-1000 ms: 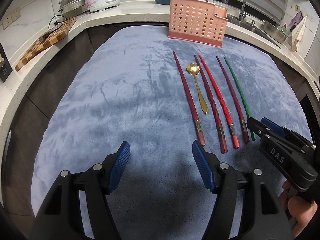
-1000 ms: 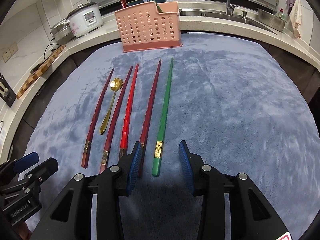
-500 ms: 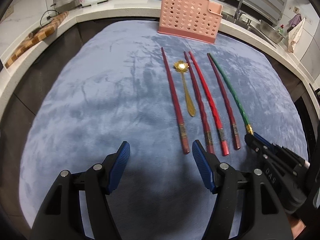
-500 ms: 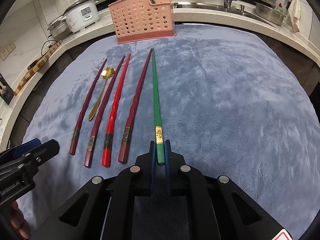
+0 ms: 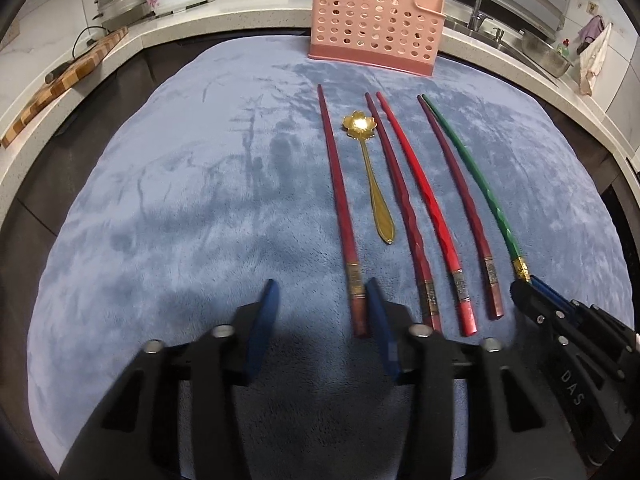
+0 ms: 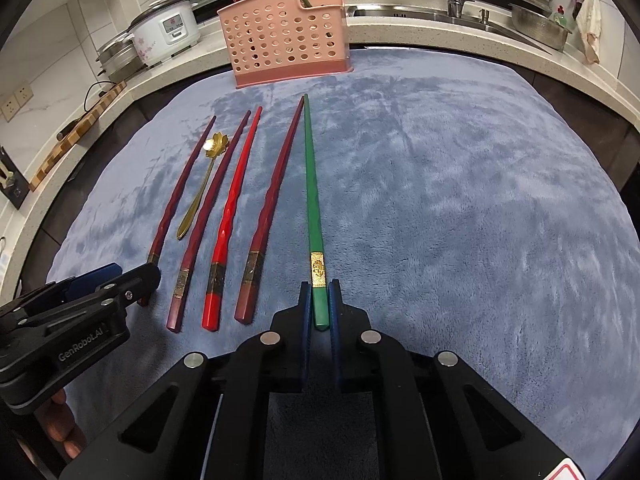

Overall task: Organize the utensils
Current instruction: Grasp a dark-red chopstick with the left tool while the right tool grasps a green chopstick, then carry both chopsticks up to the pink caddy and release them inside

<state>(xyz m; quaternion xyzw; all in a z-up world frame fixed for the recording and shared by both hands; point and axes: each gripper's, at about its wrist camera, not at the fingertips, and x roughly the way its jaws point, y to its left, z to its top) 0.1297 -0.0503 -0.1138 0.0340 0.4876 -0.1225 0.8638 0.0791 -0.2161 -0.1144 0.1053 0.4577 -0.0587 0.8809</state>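
Green slender chopstick lies on the blue plush cloth, its thick end pinched in the right tongs. Left tongs, just narrowing, straddle a dark-red chopstick unclamped; an end-only pinch risks swinging against that neighbour.

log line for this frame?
right claw: shut on green chopstick | left claw: closing around leftmost red chopstick | basket: not reached
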